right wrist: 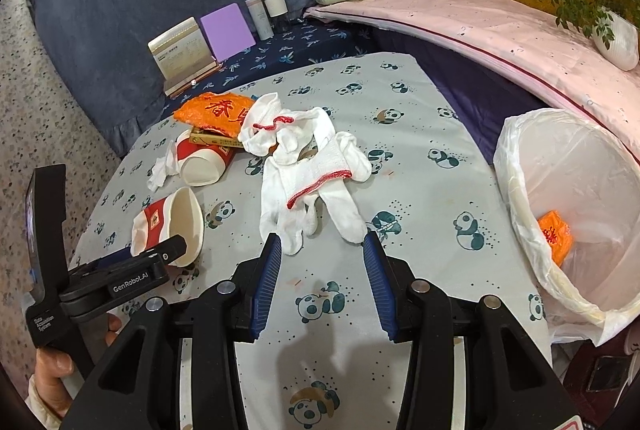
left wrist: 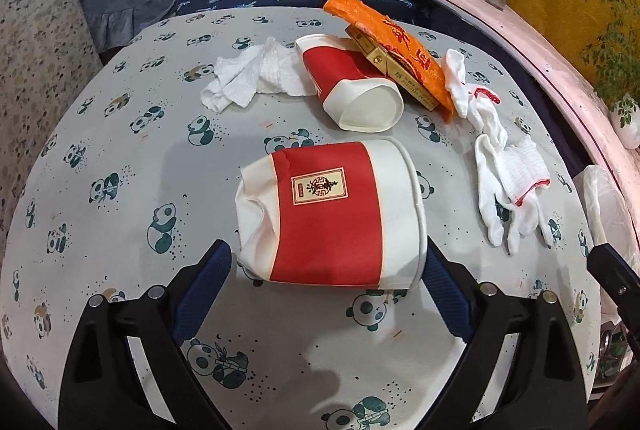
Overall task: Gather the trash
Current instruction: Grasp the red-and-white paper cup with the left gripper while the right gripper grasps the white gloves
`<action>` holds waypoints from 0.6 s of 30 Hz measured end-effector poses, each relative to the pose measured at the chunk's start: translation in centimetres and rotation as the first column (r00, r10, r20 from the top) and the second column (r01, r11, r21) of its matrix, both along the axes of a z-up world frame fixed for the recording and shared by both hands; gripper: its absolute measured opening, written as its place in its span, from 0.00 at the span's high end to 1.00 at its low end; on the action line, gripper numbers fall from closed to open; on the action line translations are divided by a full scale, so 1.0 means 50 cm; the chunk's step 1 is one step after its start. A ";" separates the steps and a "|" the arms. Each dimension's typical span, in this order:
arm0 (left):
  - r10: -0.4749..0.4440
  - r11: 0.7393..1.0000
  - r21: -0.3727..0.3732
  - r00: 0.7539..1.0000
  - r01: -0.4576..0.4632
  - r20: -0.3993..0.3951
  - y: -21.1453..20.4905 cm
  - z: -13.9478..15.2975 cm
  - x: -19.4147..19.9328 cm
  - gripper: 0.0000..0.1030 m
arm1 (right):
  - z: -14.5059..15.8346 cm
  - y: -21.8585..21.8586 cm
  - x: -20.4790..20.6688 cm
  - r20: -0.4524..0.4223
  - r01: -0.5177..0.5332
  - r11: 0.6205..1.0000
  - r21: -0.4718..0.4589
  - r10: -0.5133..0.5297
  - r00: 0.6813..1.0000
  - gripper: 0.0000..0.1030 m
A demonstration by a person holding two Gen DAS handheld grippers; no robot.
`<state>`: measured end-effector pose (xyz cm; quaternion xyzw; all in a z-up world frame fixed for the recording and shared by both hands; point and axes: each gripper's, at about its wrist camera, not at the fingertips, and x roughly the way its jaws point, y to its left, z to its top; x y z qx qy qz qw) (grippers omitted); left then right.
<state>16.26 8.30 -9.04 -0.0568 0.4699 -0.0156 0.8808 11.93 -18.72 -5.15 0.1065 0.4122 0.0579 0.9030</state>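
My left gripper (left wrist: 328, 270) straddles a crushed paper cup (left wrist: 332, 214), jaws wide; my right gripper (right wrist: 320, 250), half-open and empty, faces white gloves (right wrist: 304, 182).

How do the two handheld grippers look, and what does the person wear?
Both the left gripper and the right gripper have black angular plastic frames, silver round bolts and ribbed blue finger pads. The left one carries white "GenRobot.AI" lettering. A pale cuff shows at the wrist.
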 end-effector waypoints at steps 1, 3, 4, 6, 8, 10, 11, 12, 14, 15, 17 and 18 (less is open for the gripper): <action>-0.004 1.000 -0.001 1.000 0.004 -0.001 -0.001 0.000 0.000 0.18 | -0.002 0.002 0.003 -0.002 -0.002 1.000 -0.001 0.002 1.000 0.59; -0.015 1.000 0.001 1.000 0.015 0.002 -0.001 0.001 0.002 0.19 | -0.006 0.006 0.009 -0.006 -0.005 1.000 -0.002 0.005 1.000 0.59; -0.018 1.000 0.002 1.000 0.018 0.006 -0.003 0.002 0.001 0.19 | -0.008 0.008 0.014 -0.009 -0.006 1.000 -0.002 0.006 1.000 0.59; -0.028 1.000 0.001 0.999 0.028 0.017 -0.006 0.008 0.000 0.19 | -0.010 0.012 0.022 -0.010 -0.007 1.000 -0.001 0.007 1.000 0.59; -0.034 0.999 0.000 0.999 0.034 0.022 -0.009 0.012 0.000 0.19 | -0.010 0.015 0.033 -0.011 -0.006 1.000 0.001 0.006 1.000 0.59; -0.039 0.999 -0.001 0.999 0.039 0.030 -0.011 0.015 0.002 0.19 | -0.010 0.015 0.044 -0.013 -0.002 1.000 0.005 0.002 1.000 0.59; -0.042 0.999 -0.001 0.999 0.042 0.033 -0.013 0.017 0.002 0.19 | -0.010 0.014 0.051 -0.014 0.005 1.000 0.008 -0.005 1.000 0.59; -0.045 0.999 -0.002 0.998 0.045 0.036 -0.015 0.020 0.003 0.19 | -0.010 0.012 0.058 -0.015 0.011 1.000 0.013 -0.011 1.000 0.59; -0.049 0.999 -0.007 0.998 0.049 0.039 -0.018 0.023 0.006 0.19 | -0.010 0.006 0.075 -0.018 0.025 0.999 0.032 -0.024 1.000 0.59; -0.052 0.999 -0.010 0.998 0.053 0.042 -0.020 0.024 0.007 0.19 | -0.011 0.003 0.083 -0.020 0.032 0.999 0.040 -0.031 0.999 0.59; -0.060 0.998 -0.012 0.997 0.061 0.048 -0.024 0.027 0.011 0.19 | -0.014 -0.002 0.100 -0.024 0.048 0.997 0.052 -0.047 0.999 0.59; -0.064 0.998 -0.014 0.997 0.065 0.050 -0.027 0.029 0.012 0.19 | -0.017 -0.004 0.110 -0.026 0.057 0.997 0.053 -0.056 0.998 0.59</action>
